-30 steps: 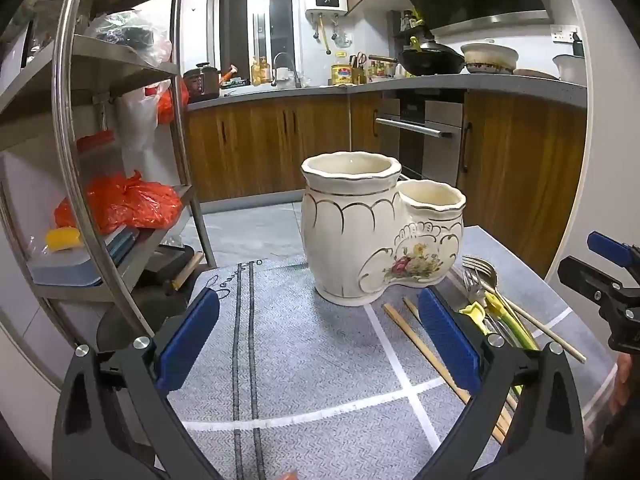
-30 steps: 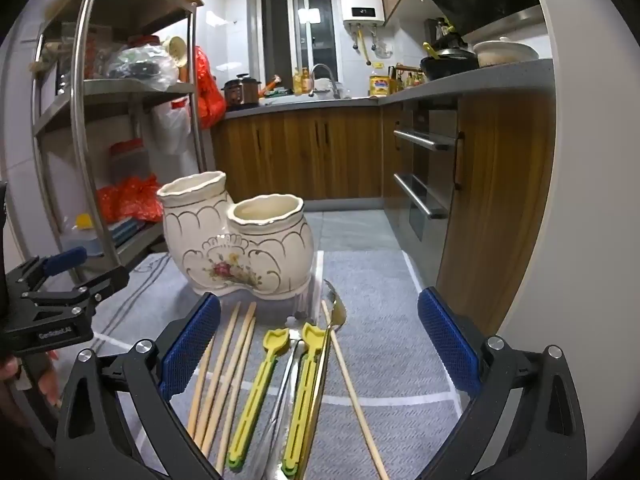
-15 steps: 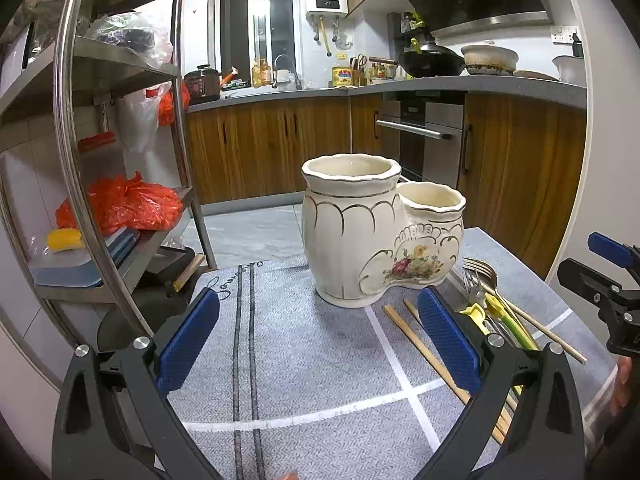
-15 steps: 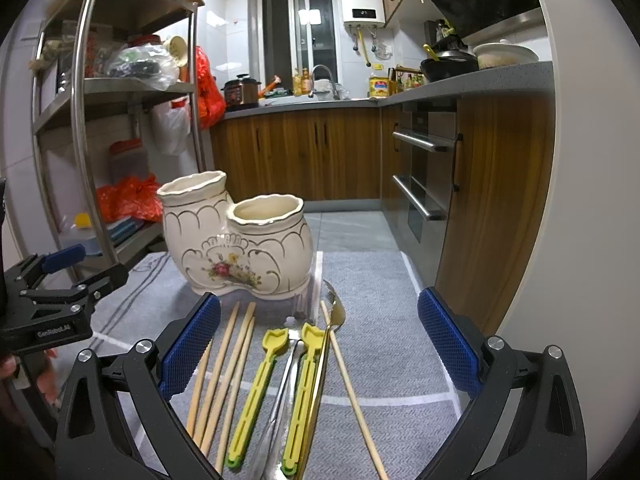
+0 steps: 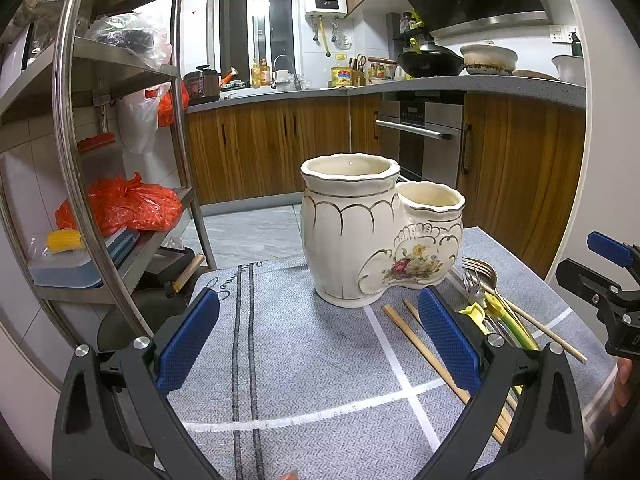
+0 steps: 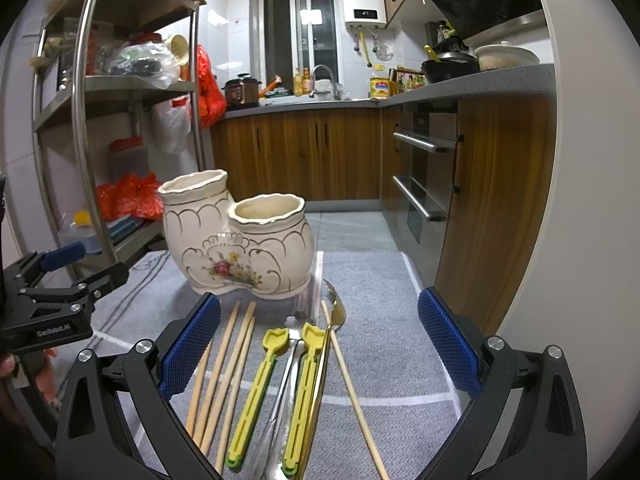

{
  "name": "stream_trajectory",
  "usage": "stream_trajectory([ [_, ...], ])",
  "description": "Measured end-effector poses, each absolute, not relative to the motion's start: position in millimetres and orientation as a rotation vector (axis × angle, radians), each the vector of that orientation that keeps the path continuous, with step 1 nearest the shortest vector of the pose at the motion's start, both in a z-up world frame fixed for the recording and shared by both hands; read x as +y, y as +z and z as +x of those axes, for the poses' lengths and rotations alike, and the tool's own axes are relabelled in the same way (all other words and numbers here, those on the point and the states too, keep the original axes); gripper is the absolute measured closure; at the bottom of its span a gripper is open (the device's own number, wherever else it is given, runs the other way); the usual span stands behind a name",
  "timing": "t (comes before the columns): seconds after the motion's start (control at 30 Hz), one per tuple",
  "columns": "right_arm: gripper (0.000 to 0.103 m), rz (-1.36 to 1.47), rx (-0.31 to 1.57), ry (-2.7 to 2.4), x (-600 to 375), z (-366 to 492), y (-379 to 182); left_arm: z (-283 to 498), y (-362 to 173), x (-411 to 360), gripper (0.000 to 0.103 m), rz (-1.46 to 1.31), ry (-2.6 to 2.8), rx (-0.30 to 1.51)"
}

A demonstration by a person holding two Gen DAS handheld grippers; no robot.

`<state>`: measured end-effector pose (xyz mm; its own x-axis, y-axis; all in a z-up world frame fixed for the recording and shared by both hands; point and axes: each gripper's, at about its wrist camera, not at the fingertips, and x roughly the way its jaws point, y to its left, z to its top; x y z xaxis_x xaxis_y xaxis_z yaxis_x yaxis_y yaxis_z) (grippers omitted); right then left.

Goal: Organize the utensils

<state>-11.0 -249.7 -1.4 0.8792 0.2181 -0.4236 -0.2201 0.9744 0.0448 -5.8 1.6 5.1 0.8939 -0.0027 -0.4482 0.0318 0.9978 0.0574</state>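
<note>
Nothing moved: both grippers' jaws spread, empty, chopsticks (image 6: pixel 224 364) between right gripper's (image 6: pixel 318 344) fingers.

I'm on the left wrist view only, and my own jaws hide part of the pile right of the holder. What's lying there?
Observer: Two yellow utensils lie parallel, with a metal one between them.
Operator: How many chopsticks on my side of those?
Observer: At least three chopsticks, close together, tips toward the holder.
Operator: Is the right gripper holding anything?
Observer: No. The right gripper has its jaws wide open over the pile, with nothing gripped.
</note>
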Motion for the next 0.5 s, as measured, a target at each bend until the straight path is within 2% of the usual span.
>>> stream_trajectory([
  [0.5, 0.005, -0.011, 0.440, 0.229, -248.9, -12.1, -3.3, -6.1, 4.8, 1.6, 0.005, 0.063, -0.019, 0.462],
])
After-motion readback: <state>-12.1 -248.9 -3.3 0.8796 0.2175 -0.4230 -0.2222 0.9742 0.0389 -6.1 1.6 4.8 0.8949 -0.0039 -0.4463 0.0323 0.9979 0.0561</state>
